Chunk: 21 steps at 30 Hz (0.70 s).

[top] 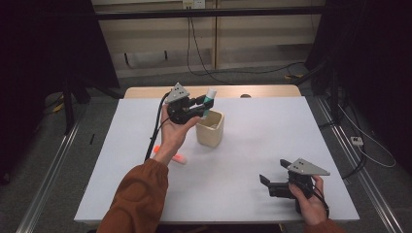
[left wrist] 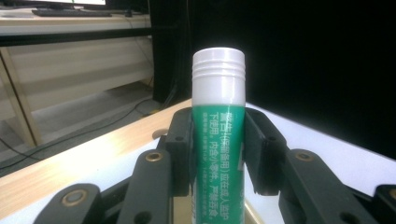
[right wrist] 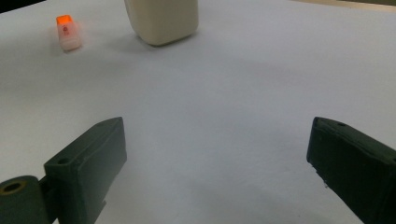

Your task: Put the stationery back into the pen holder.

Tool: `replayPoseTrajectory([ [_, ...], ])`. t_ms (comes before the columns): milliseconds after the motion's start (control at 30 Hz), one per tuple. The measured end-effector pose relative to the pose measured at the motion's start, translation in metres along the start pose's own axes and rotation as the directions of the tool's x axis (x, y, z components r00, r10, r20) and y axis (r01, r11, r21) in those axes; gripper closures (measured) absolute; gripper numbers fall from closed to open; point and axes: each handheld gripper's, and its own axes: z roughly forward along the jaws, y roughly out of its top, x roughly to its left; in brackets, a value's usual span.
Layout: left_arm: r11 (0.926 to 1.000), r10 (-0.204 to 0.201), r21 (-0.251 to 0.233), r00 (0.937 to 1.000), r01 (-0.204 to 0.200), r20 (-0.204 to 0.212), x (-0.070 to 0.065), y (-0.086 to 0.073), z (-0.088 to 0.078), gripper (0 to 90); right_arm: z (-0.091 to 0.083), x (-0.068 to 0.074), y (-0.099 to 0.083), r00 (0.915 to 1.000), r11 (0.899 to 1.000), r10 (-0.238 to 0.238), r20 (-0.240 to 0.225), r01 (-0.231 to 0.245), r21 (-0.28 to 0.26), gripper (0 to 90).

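Observation:
A green tube with a white ribbed cap (left wrist: 218,140) stands upright between the jaws of my left gripper (left wrist: 218,154), which is shut on it. In the high view the left gripper (top: 204,108) holds the tube (top: 209,98) above the far rim of a cream cup (top: 210,130) on the white table. My right gripper (top: 273,176) rests low at the table's near right, open, nothing between its jaws. The right gripper view shows its wide-apart jaws over bare table, with the cup (right wrist: 162,21) far ahead.
A small white and orange object (top: 176,158) lies on the table by the left forearm; it is the orange-tipped object (right wrist: 68,31) in the right gripper view. The table's wooden far edge (top: 145,91) lies behind the cup. Cables trail on the floor beyond.

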Motion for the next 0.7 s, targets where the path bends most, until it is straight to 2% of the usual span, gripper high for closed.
replayPoseTrajectory([
  [167,0.9999,-0.005,0.01,1.0,0.005,0.002,0.001,-0.006,0.007,66.1,0.0,0.0,0.0,1.0,1.0,0.003,0.001,-0.003,0.001,4.6],
  [233,0.9998,0.005,0.018,1.0,-0.006,0.003,0.002,-0.007,0.009,66.1,0.0,0.0,0.0,1.0,1.0,0.002,-0.001,-0.002,0.0,4.7],
  [367,0.9995,-0.005,0.03,0.9999,0.005,0.011,0.005,-0.012,0.012,66.1,0.0,0.0,0.0,1.0,1.0,0.005,-0.001,-0.005,0.002,4.9],
  [433,0.9991,0.009,0.041,0.9999,-0.009,0.008,0.005,-0.015,0.014,66.1,0.0,0.0,0.0,1.0,1.0,0.003,-0.005,-0.003,0.003,4.8],
  [700,0.9984,0.006,0.056,1.0,-0.007,0.008,0.007,-0.022,0.022,66.0,0.0,0.0,-0.001,1.0,1.0,-0.001,-0.004,0.001,0.002,4.8],
])
